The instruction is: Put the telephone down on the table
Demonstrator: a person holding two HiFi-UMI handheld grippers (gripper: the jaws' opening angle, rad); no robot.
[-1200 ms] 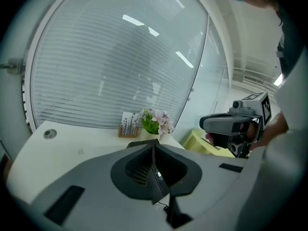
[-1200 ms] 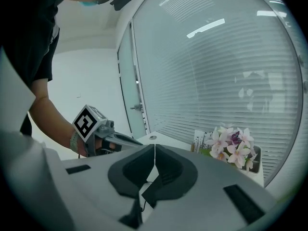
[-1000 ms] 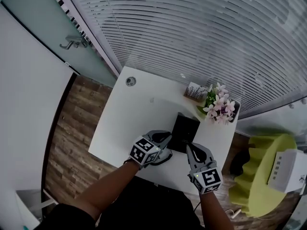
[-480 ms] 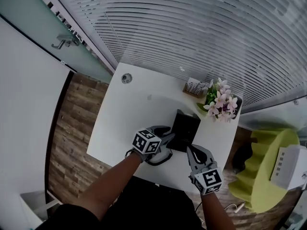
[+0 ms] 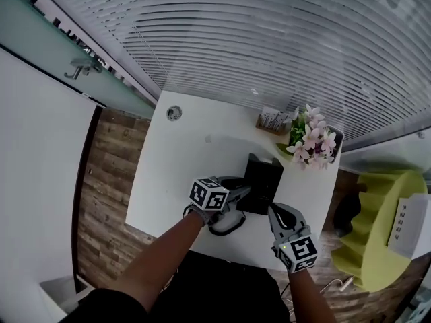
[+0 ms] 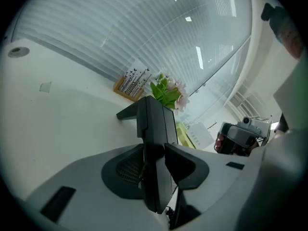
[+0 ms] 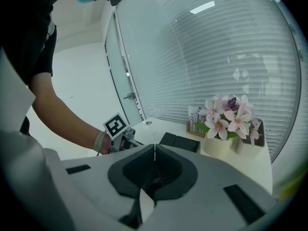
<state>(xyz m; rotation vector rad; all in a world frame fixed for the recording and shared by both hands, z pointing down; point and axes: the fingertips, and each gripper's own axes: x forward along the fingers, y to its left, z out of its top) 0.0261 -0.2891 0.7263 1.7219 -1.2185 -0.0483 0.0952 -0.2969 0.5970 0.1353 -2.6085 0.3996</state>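
The black telephone base (image 5: 262, 180) stands on the white table (image 5: 182, 160), right of middle. Its handset (image 5: 225, 223) with the coiled cord lies at the table's front, under my left gripper (image 5: 239, 192). In the left gripper view the handset (image 6: 155, 186) stands upright between the jaws of the left gripper (image 6: 155, 150), which have just been opening. The pads sit close on both sides without a clear squeeze. The base (image 6: 156, 117) rises just beyond. My right gripper (image 5: 277, 211) hovers by the base's front right corner. Seen in its own view, the right gripper (image 7: 154, 148) is shut and empty.
A pot of pink flowers (image 5: 311, 143) and a small card holder (image 5: 271, 121) stand at the table's back right. A cable grommet (image 5: 174, 113) is at the back left. A yellow-green chair (image 5: 377, 221) is to the right, window blinds behind, wood floor to the left.
My left gripper has sunk toward the table and rolled, its marker cube turning upward, and moved slightly right. The right gripper has dropped a little. The telephone base has not moved.
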